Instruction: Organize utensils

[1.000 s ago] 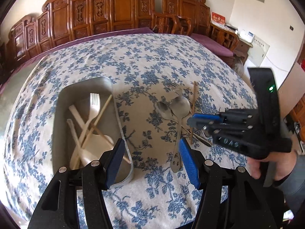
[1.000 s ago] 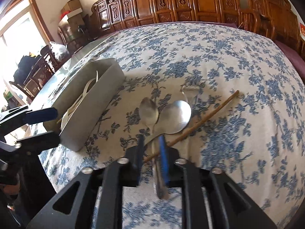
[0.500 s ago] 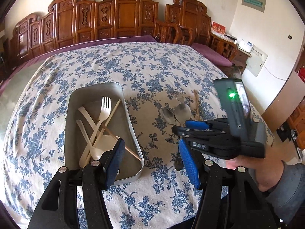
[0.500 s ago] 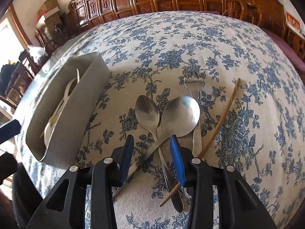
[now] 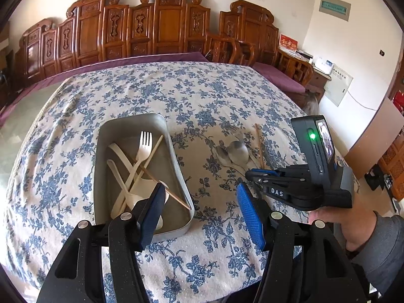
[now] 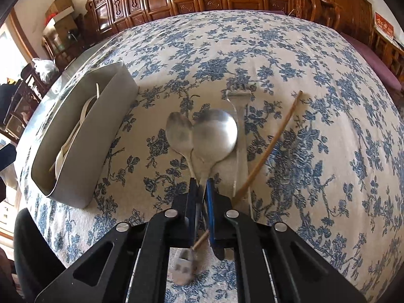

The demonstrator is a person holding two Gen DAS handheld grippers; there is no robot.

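Note:
A grey metal tray [image 5: 176,171] [image 6: 83,136] on the floral tablecloth holds several cream plastic utensils [image 5: 141,156] and a wooden chopstick [image 5: 161,184]. To its right lie a small metal spoon [image 6: 179,133], a large metal spoon [image 6: 214,136], a metal fork [image 6: 241,136] and a wooden chopstick [image 6: 267,149]. My right gripper [image 6: 200,186] is shut on the large spoon's handle; it also shows in the left wrist view [image 5: 255,174]. My left gripper [image 5: 199,202] is open and empty above the tray's near right corner.
Carved wooden chairs [image 5: 164,25] line the far wall beyond the table. The tablecloth [image 5: 202,96] reaches to the far edge. A side cabinet [image 5: 303,70] stands at the right. Boxes and furniture [image 6: 60,22] stand at the left in the right wrist view.
My right gripper opened, moved over the spoons and has shut on the large spoon's handle. My left gripper pulled back and rose, staying open.

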